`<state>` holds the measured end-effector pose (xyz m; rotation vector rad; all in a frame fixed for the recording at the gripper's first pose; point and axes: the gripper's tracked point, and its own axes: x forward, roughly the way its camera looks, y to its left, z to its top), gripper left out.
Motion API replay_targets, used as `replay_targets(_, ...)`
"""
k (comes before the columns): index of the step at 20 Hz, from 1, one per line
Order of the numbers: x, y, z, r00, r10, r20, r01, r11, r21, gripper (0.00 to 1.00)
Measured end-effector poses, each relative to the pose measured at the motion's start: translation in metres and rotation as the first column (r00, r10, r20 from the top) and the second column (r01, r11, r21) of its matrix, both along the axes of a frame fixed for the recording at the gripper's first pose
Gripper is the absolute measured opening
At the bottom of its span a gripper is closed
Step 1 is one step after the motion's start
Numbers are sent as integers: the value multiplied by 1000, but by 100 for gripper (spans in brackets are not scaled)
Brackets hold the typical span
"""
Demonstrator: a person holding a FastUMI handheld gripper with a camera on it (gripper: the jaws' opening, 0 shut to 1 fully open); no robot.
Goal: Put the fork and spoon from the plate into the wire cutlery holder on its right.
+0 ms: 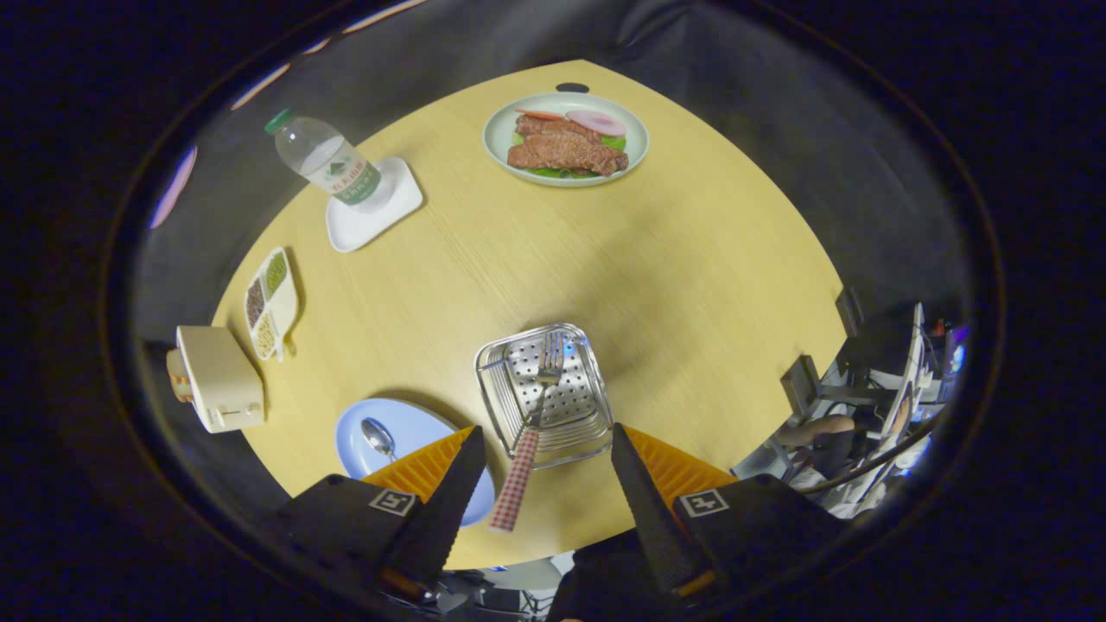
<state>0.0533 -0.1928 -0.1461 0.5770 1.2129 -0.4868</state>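
Note:
A fork (534,415) with a red-checked handle lies in the metal cutlery holder (584,413), tines at the far side, its handle sticking out over the near rim onto the table. To the holder's left is a light blue plate (415,428) with a spoon (378,437) on it, bowl showing, the rest hidden behind my left finger. My gripper (546,445) hovers high above the table's near edge, open, with the fork's handle lying below the gap between the fingers and nothing held.
On the wooden table (674,259): a green plate of meat (566,138) at the far side, a water bottle (324,160) on a white tray (373,212), a divided dish of grains (270,302) and a cream toaster (218,378) at the left edge. Furniture and a person's arm (816,428) lie beyond the right edge.

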Motion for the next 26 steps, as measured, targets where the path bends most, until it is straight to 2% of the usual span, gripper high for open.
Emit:
replay_targets(5, -4, 22, 37, 993, 0, 121, 4, 999, -35, 91)
replay_targets(13, -32, 87, 76, 952, 102, 290, -65, 989, -133, 95)
replay_targets(20, -45, 147, 57, 911, 224, 346, -146, 961, -237, 98)
replay_targets(23, -40, 163, 41, 888, 244, 390, -138, 949, -282, 98)
replay_targets(26, -25, 174, 25, 840, 291, 457, -125, 925, -360, 98)
